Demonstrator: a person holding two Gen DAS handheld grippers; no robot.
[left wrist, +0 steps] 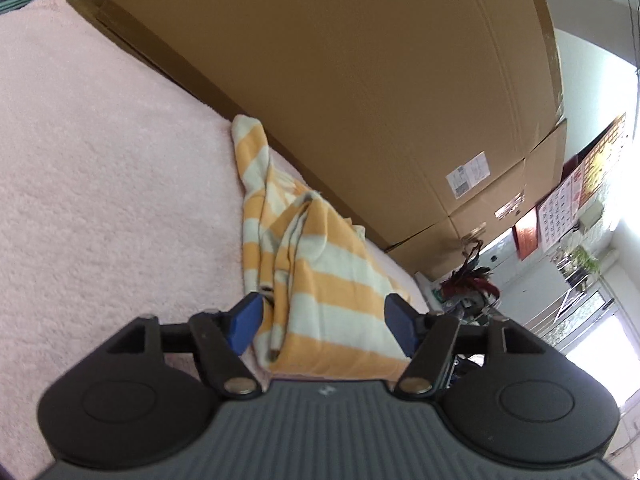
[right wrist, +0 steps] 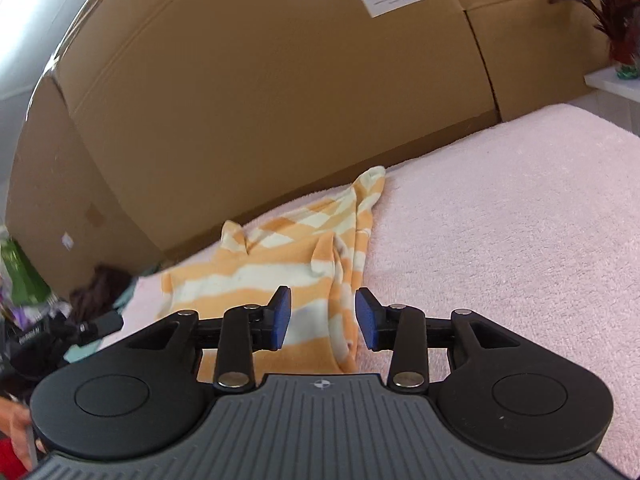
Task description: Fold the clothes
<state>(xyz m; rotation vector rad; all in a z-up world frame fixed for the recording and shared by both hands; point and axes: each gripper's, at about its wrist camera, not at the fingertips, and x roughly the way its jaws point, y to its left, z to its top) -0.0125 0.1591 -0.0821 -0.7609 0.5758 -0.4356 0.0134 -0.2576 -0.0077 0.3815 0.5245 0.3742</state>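
Pink bedding [left wrist: 100, 184] by the cartons [left wrist: 360, 80] carried the striped garment [left wrist: 320, 280], bunched and rumpled near the cartons, with left claw [left wrist: 326, 322] and right claw [right wrist: 323, 318] both released over it, so either might have pinched several layers and folded crookedly.

A fluffy pale pink blanket [left wrist: 100, 168] covered the surface. Large brown cardboard boxes [right wrist: 260, 80] with white shipping labels [left wrist: 467, 174] stood along its far edge beside dark red feathers [right wrist: 618, 20].

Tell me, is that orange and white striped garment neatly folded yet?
No. The striped garment lies bunched and creased on the pink blanket, one end trailing out in a rumpled strip.
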